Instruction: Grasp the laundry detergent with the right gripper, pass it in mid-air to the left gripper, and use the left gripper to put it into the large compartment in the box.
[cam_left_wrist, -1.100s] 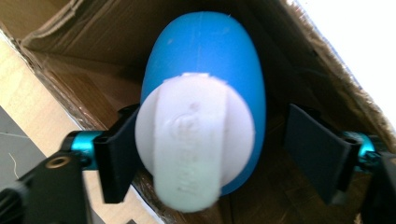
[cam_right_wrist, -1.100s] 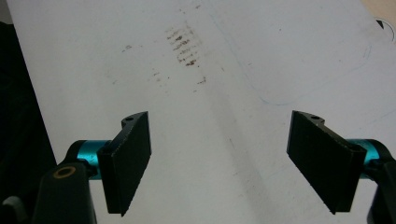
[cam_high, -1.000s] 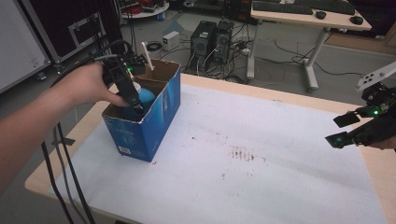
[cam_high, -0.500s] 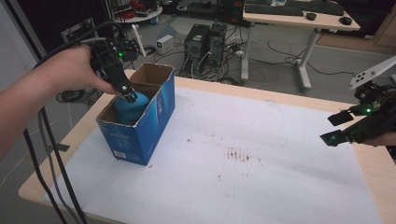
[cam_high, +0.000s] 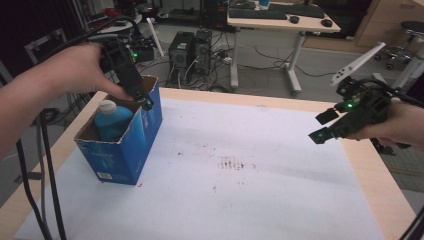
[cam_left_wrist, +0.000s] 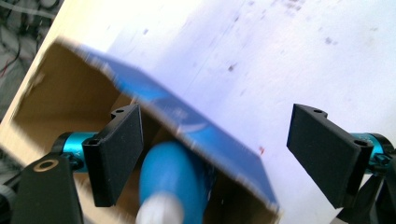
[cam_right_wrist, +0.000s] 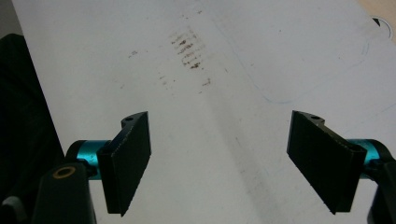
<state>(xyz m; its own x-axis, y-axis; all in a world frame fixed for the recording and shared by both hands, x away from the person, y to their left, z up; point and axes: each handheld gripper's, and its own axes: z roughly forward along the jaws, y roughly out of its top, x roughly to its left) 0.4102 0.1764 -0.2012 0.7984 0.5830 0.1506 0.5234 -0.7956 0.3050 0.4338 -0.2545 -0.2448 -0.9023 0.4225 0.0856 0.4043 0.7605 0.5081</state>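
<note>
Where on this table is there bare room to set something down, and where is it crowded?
The white sheet lies bare from the blue box across to the right tongs, apart from faint brown stains. It is crowded at the left edge: the box holds a blue bottle, with the left tongs open above it.

Wooden table (cam_high: 367, 167); white sheet (cam_high: 240, 200), blue box (cam_high: 127, 150) atop.
</note>
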